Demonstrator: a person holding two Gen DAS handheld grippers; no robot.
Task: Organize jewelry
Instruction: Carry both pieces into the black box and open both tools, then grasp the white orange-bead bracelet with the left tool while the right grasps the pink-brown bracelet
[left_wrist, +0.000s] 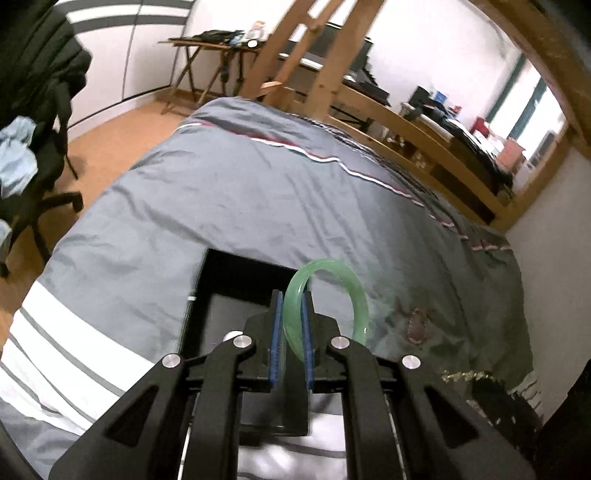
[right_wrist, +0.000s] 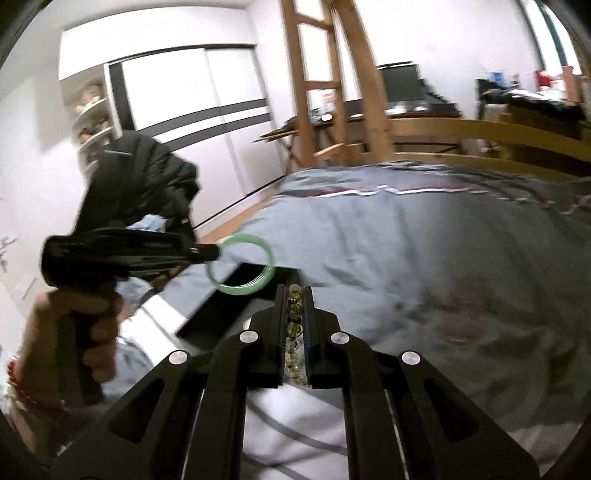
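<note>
My left gripper is shut on a translucent green bangle, whose rim is pinched between the blue pads while the rest of the ring sticks out to the right. It hangs over an open black jewelry box lying on the grey bedspread. In the right wrist view a hand holds that left gripper with the green bangle above the black box. My right gripper is shut on a string of clear yellowish beads that runs down between its fingers.
A reddish-brown bracelet lies on the bedspread to the right of the box, blurred in the right wrist view. A dark glittery item sits near the bed's right corner. A chair with a dark jacket stands left of the bed; wooden ladder posts rise at its far end.
</note>
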